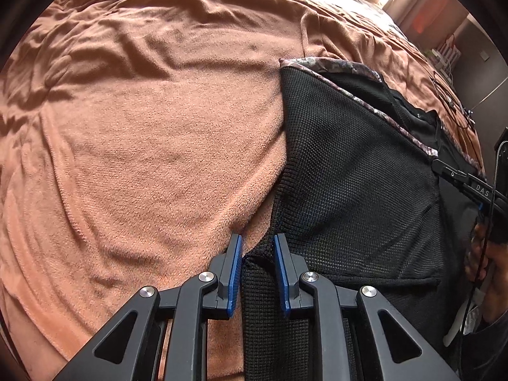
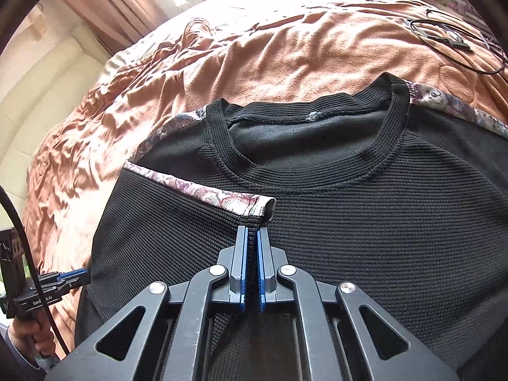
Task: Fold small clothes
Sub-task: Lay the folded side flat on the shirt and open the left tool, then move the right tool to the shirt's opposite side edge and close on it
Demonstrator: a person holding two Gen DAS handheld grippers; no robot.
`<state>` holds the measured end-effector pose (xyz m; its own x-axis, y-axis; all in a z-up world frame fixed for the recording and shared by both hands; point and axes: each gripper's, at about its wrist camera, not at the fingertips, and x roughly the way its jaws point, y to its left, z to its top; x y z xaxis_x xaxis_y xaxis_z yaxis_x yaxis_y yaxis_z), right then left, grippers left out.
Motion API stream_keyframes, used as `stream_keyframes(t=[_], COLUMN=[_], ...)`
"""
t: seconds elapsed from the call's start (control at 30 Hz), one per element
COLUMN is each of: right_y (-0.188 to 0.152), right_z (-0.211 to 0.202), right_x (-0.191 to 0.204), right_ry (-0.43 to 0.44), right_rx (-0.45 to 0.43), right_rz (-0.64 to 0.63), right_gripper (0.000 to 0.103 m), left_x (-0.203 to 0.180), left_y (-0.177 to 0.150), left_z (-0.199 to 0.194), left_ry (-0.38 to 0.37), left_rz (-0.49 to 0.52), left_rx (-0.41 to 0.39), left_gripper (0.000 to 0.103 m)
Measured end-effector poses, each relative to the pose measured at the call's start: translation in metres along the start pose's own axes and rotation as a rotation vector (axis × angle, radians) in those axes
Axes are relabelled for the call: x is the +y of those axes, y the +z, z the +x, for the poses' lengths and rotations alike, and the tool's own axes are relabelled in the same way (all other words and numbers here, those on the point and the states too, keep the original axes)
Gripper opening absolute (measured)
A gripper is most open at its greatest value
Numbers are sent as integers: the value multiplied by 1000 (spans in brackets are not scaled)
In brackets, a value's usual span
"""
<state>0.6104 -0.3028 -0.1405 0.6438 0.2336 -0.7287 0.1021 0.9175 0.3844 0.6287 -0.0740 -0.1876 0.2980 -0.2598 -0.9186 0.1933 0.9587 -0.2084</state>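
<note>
a: spread over the bed is an orange-brown fleece blanket (image 1: 143, 146), creased and sunlit, with a cream headboard and pink curtains behind it in the right wrist view.

b: where is the garment?

a: a small black knit top (image 2: 365, 222) lies flat on the blanket, round neckline (image 2: 317, 184) facing away from me. floral trim (image 2: 222, 198) runs along its shoulders and along a sleeve folded across the chest.

b: and your tools?

a: my right gripper (image 2: 252, 238) is clenched on a pinch of the black fabric just below the folded sleeve's cuff, blue pads pressed nearly together. my left gripper (image 1: 257, 247) sits at the top's side edge; a strip of black fabric runs between its blue pads with a narrow gap remaining. i cannot tell whether the pads press on it.

b: anything else?

a: a coiled black cable (image 2: 457, 41) rests on the blanket, well apart from the top.
</note>
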Motion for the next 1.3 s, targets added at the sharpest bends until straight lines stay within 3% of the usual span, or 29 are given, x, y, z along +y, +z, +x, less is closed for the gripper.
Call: stream_keyframes(t=[0.33,0.43,0.5,0.57,0.67,1.07,1.13,1.2,1.3], right_y=[-3,-9,-13,-21,-33,-74,-79,-85,-93], right_z=[-30,-50,-66,-86,-112,-217,-230,-243,-259], right_x=[-16,-25,-33,-42,-62,-141,-151,-161,-175], right_ry=[-22,-11,-22,-34,-45,-131,-150,-172,-190], right_rx=[22,21,3,-25,-42,-117,-128,-137,-154], right_rz=[37,37,39,43,65,195,211,231,266], right_gripper=[7,21,48,55,55,55,61,73,79], left_x=[-1,-4,-9,-16,-30,-96,-107,-117,-129], left_y=[2,2,2,2,0,-3,-4,-4,-3], left_z=[-16,-22,-26,-29,-34,-44,-45,-46,-46], left_ry=[68,54,56,43,34,-16,-22,-27,-32], left_rz=[-9,-17,-14,-13,-1,61,70,80,83], left_rx=[-29,-36,-41,-47,-62,-84,-88,-96,-111], left_gripper=[23,24,25,36,49,56,60,63,78])
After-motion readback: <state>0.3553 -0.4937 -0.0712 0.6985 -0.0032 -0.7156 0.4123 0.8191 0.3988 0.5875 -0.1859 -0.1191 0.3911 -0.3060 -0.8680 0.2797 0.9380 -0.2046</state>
